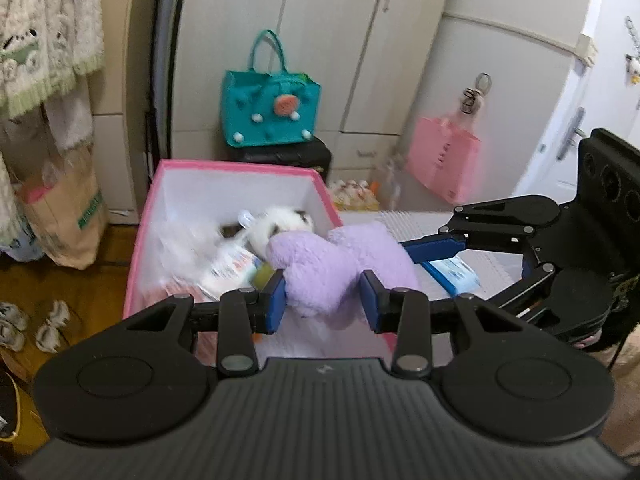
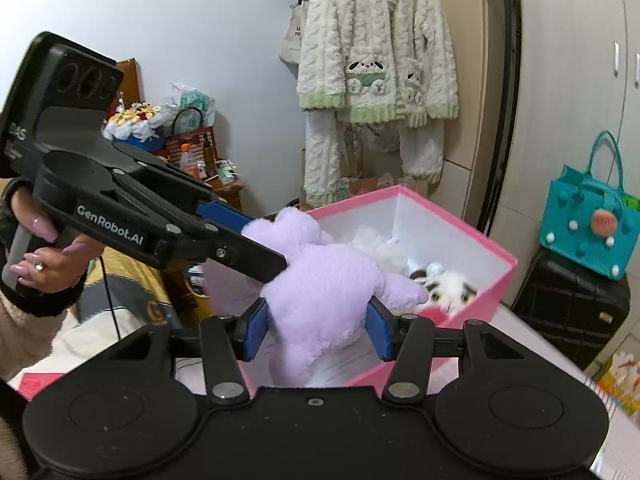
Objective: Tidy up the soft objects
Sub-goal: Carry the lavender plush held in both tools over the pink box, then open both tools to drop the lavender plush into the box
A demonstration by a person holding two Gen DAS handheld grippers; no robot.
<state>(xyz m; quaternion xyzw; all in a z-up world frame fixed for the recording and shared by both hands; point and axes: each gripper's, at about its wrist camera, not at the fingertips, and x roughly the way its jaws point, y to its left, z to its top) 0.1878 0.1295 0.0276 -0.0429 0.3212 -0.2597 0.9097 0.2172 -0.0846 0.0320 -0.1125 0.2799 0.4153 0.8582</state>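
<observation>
Purple plush toy (image 1: 332, 268) (image 2: 324, 296) is held in the air by both grippers, hanging over the near rim of the pink box (image 1: 160, 188) (image 2: 460, 232).

Left gripper (image 1: 323, 300): fingers part-open, blue pads pressed into one lobe of the plush from both sides. In the right wrist view the left gripper (image 2: 264, 248) comes in from the left, its tips sunk into the plush's upper part, a hand (image 2: 44, 256) on the handle.

Right gripper (image 2: 318, 328): fingers part-open, pads squeezing the plush body on both sides. In the left wrist view the right gripper (image 1: 424, 256) comes in from the right, one blue finger against the plush's far side.

Box is open-topped with a white inside. It holds a black-and-white plush (image 1: 280, 224) (image 2: 448, 284), some white soft stuff and printed packaging (image 1: 236, 268), blurred.

Blue-and-white packet (image 1: 456, 274) lies just beside the box on the right. Teal tote bag (image 1: 270, 116) (image 2: 588, 224) sits on a black suitcase (image 2: 568, 304) behind the box. Pink bag (image 1: 444, 160) hangs on the cabinet. Fluffy cream-and-green garment (image 2: 376, 56) hangs on the wall behind.
</observation>
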